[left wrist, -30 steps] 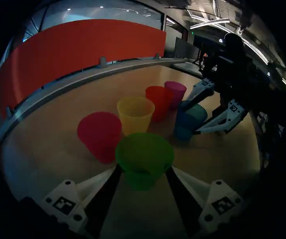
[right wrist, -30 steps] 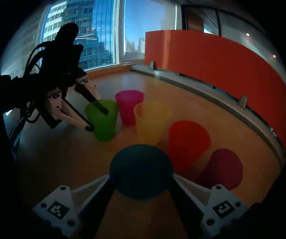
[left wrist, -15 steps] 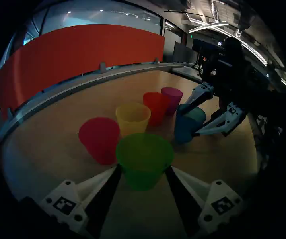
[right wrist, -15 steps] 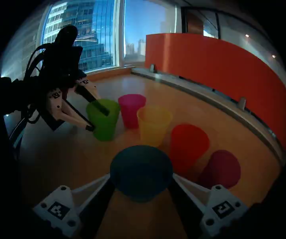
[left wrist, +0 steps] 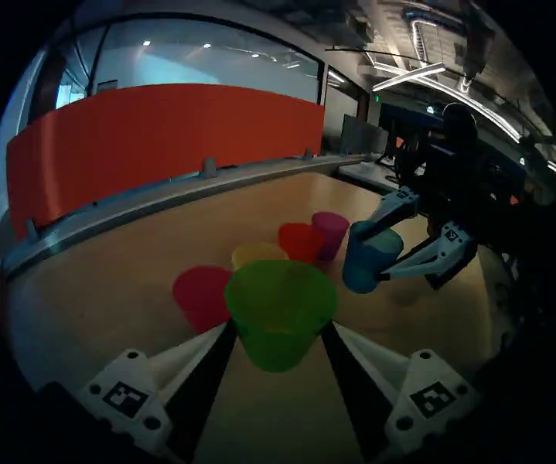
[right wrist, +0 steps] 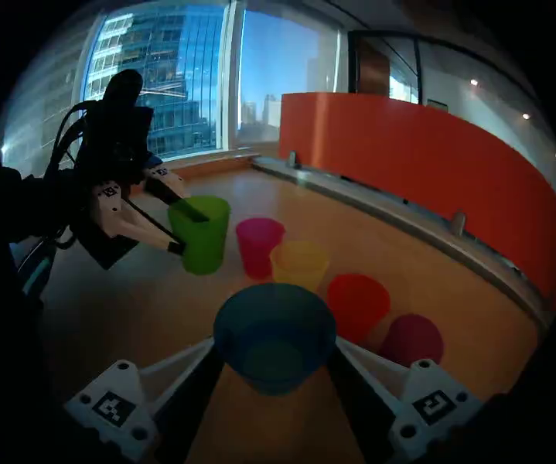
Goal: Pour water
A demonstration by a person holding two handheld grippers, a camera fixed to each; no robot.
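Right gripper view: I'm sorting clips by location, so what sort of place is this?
Probably a high-rise office: tall windows looking onto glass towers, a long wooden table edged by an orange partition, and, in the left gripper view, strip ceiling lights.

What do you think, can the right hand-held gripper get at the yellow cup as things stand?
Probably not: the right hand-held gripper is shut on the teal cup, so it has no free grip. Otherwise nothing stands between it and the yellow cup.

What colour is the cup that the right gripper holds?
Blue; the cup shows best in the right gripper view.
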